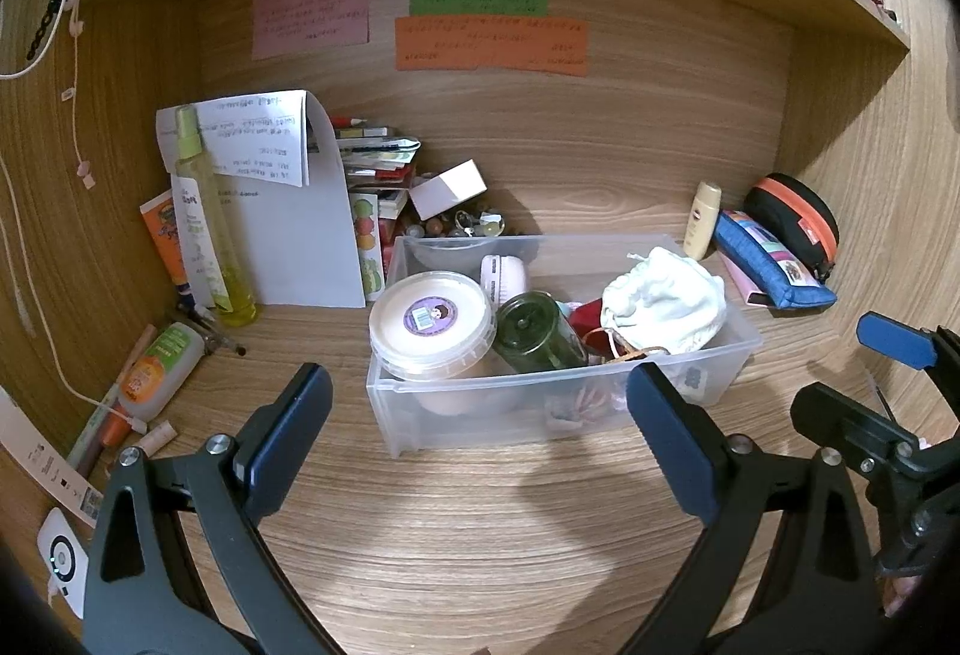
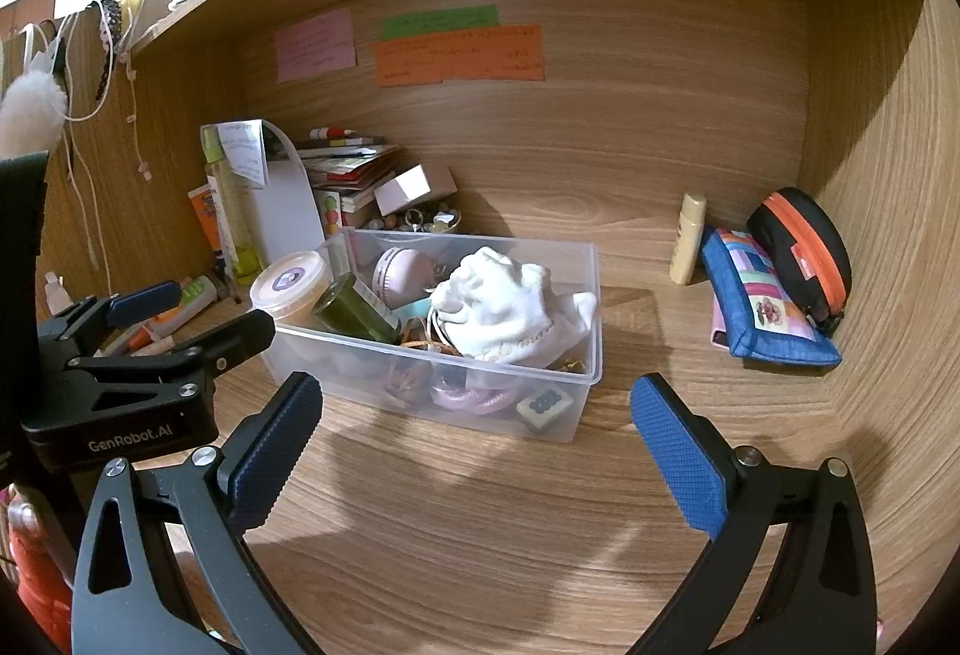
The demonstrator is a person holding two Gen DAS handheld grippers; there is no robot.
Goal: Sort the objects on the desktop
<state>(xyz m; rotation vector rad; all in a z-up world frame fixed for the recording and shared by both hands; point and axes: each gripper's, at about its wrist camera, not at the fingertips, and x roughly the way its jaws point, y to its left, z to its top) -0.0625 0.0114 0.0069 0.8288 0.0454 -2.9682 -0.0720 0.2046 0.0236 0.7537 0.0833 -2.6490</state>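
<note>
both tools hang over the bare front of the desk (image 1: 480, 535), side by side and empty: the left gripper (image 1: 480, 445) has its blue pads spread wide with nothing between them, and the right gripper (image 2: 474, 445) is spread just as wide, also holding nothing. just beyond them, about mid-desk, sits the clear plastic bin (image 1: 540, 403), already fairly full: a round lidded tub (image 1: 429, 322) at its left end, a dark green jar (image 1: 540, 340) lying beside it, a white drawstring pouch (image 1: 663, 298) at the right end, a pink round thing behind the jar, and a mahjong tile (image 2: 545, 404) pressed against the near wall. loose things remain further off. along the left edge lie a small orange-labelled bottle (image 1: 157, 373) and some pens, with a tall green spray bottle (image 1: 207, 211) standing behind them against folded papers. toward the back right corner stand a cream tube (image 1: 702, 220), a blue patchwork pouch (image 1: 774, 259) and a black case with an orange zip (image 1: 792, 217). it looks like a pause between picks, with neither tool committed. i'd guess the next move is a reach past the bin to one of those strays, probably the right tool toward the cream tube, closing across its narrow body without toppling it.
</note>
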